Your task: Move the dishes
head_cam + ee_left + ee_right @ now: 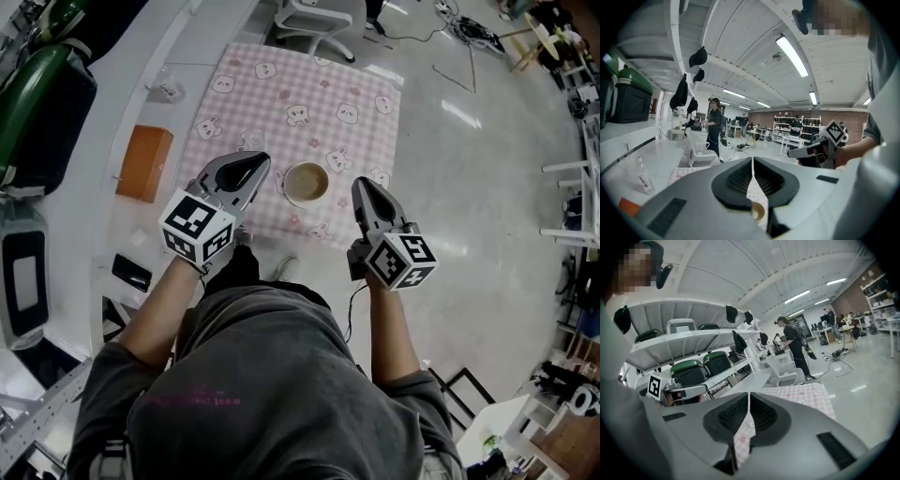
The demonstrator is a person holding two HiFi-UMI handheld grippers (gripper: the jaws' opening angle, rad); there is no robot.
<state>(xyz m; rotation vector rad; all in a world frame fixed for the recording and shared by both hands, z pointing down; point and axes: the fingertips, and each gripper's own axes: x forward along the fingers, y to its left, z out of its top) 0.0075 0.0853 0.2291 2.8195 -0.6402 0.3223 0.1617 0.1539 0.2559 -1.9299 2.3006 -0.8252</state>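
While the left gripper (pixel 253 163) and right gripper (pixel 364 186) are closed and empty, the bowl (pixel 307 183) could be knocked aside.

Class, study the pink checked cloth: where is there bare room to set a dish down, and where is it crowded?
Bare: the whole far stretch of the pink checked cloth, from the bowl up to the edge by the white chair. Crowded: the near edge, where the bowl shows between the left gripper and the right gripper.
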